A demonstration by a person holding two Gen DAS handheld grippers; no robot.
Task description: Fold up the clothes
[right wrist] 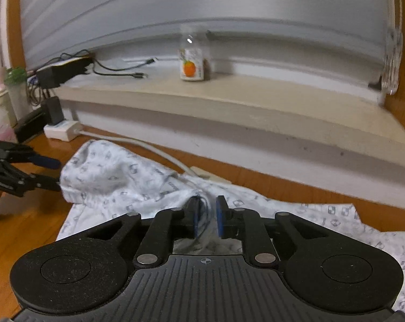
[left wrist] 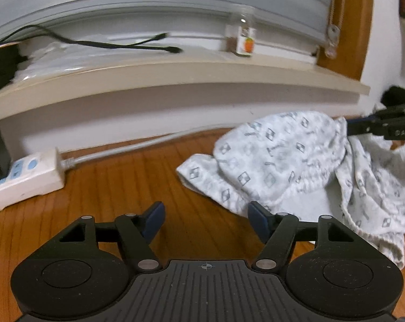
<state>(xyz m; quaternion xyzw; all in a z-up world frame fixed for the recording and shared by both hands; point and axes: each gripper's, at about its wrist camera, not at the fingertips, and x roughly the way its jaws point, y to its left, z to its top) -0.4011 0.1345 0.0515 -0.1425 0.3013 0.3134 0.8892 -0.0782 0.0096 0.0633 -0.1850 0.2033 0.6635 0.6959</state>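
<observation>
Your right gripper point(right wrist: 205, 216) pinches the white diamond-printed cotton garment point(right wrist: 116, 174); your left gripper point(left wrist: 205, 216), jaws wide and empty, sits just left of it.

White crumpled cotton garment point(left wrist: 288, 161) printed with small grey-blue diamonds; orange-brown grained wooden desk point(left wrist: 122, 182); black tongs point(left wrist: 206, 218) with dark blue pads point(left wrist: 155, 218); orange fruit on clear bottle's label point(right wrist: 191, 65).
</observation>
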